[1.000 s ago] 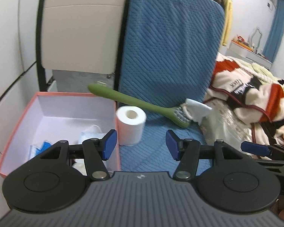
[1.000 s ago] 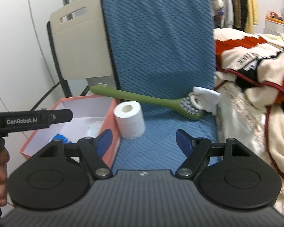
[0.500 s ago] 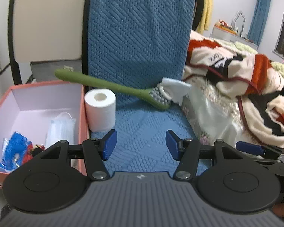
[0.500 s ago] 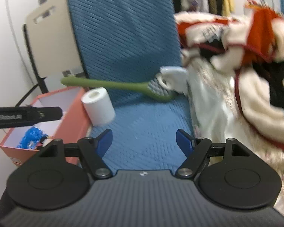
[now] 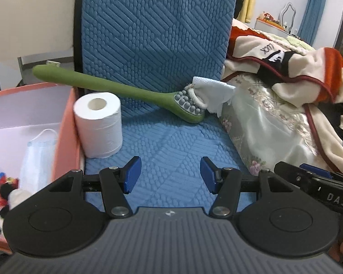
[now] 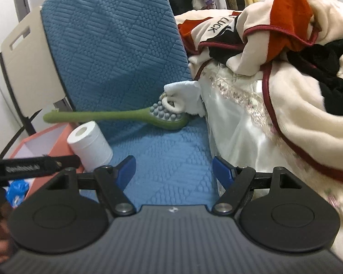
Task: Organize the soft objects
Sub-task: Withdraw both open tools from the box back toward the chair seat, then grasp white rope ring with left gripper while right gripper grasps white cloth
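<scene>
Two hand-held claws hover over a blue quilted chair cushion (image 5: 171,141), both released and grasping nothing. The left claw (image 5: 168,177) has its blue pads spread above the seat, and the right claw (image 6: 173,171) is likewise parted over the same cushion.

A white toilet paper roll (image 5: 98,125) stands upright on the seat, just beside the wall of a coral-pink box (image 5: 67,123) at the left. Behind the roll, a green long-handled brush (image 5: 116,89) lies along the base of the chair back, its handle reaching out over the box and its grey-nubbed head resting near the seat's right edge. A white cloth (image 5: 213,93) with a looped ring touches the brush head, wedged against the bed.

Inside the box lie a pale blue face mask (image 5: 38,150) and, nearer the camera, a blue, red and black soft toy (image 5: 0,187), partly cut off by the frame.

To the right, a heap of cream, red and black blankets (image 6: 285,73) is piled on the bed, spilling over a pale satin bedcover (image 5: 263,127). A beige folding chair back (image 6: 27,68) stands behind the box.
</scene>
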`<state>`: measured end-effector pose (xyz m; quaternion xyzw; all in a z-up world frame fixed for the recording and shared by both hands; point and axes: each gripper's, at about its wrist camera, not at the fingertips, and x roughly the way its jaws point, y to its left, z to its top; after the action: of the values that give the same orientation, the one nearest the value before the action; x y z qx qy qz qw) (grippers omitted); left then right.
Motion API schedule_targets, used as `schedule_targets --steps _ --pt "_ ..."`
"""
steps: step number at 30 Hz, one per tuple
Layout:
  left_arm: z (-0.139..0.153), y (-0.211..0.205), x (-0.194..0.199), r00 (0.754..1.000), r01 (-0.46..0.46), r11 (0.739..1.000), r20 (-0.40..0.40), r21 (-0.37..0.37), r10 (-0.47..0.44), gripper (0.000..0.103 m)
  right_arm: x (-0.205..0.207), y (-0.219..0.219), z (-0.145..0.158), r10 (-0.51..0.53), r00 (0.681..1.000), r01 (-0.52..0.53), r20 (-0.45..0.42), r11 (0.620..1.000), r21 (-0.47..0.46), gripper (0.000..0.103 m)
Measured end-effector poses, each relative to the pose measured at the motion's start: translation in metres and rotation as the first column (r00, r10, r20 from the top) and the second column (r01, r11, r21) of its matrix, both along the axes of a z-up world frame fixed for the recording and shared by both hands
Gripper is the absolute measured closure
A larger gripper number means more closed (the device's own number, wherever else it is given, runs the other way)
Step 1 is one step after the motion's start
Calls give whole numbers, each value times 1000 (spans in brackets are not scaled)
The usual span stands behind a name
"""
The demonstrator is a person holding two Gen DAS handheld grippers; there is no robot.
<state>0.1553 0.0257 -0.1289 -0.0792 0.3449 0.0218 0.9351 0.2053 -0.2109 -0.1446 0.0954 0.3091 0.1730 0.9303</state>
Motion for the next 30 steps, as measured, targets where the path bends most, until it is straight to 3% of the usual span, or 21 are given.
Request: schedule_targets --steps 10,20,30 --pt "-24 -4 71 1000 10 1000 17 -19 -9 40 57 7 -10 -5 1000 5 -4 1000 20 28" --pt "-55 -1 132 999 14 998 34 -67 -12 41 116 18 -25 23 999 -21 -39 999 40 35" --pt "-75 -7 191 994 49 992 101 -116 -37 42 180 52 -32 65 998 -65 1 998 -23 44"
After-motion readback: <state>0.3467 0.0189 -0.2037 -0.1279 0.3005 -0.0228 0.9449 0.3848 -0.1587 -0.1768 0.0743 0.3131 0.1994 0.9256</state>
